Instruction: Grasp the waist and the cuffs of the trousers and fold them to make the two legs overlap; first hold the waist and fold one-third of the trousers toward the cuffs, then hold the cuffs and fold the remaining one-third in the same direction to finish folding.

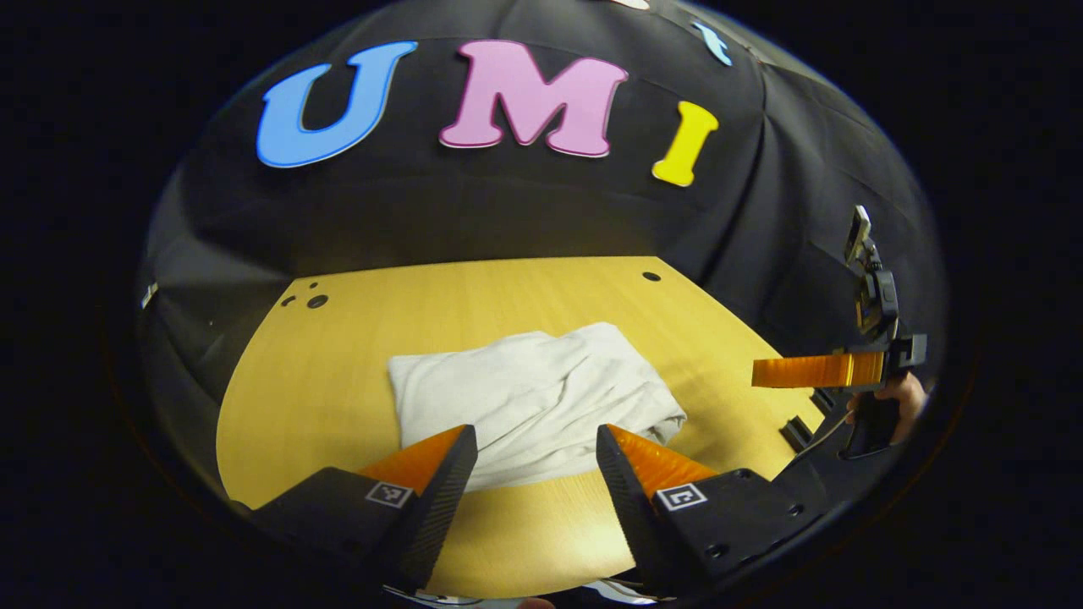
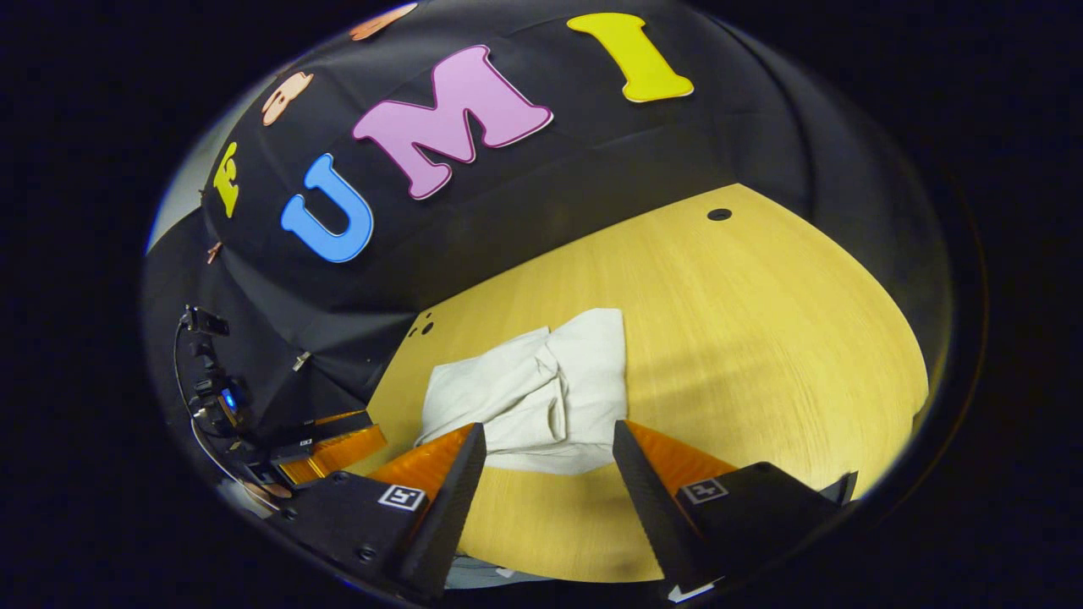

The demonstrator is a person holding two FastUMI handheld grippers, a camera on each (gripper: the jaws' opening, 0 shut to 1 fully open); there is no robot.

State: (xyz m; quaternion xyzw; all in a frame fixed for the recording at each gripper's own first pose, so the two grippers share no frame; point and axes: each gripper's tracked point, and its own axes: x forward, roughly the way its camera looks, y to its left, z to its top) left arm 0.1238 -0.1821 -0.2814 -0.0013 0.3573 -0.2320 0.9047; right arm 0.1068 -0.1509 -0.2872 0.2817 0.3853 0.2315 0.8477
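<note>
**White cloth lies bundled; both grippers free above it**

Ribbed fingers of the left gripper [image 1: 536, 440] stand wide apart and carry nothing, with the near edge of the trousers [image 1: 533, 402] showing in the gap between them. The right gripper [image 2: 548, 440] is spread about as far, also without a hold, and looks over the same near edge. From the left gripper view it hangs off to the side, held by a hand [image 1: 897, 397], well clear of the cloth.

The trousers rest near the middle of the wooden table [image 1: 321, 381] as a compact, rumpled packet with several layers, so the folding looks close to done or done. Which end is waist and which is cuffs I cannot tell.

If a last fold or tidy is still due, it would go best by lowering each gripper to a near corner, catching all layers at once, lifting only slightly, and laying the flap over flat so the creases at the middle are not dragged wider.
</note>
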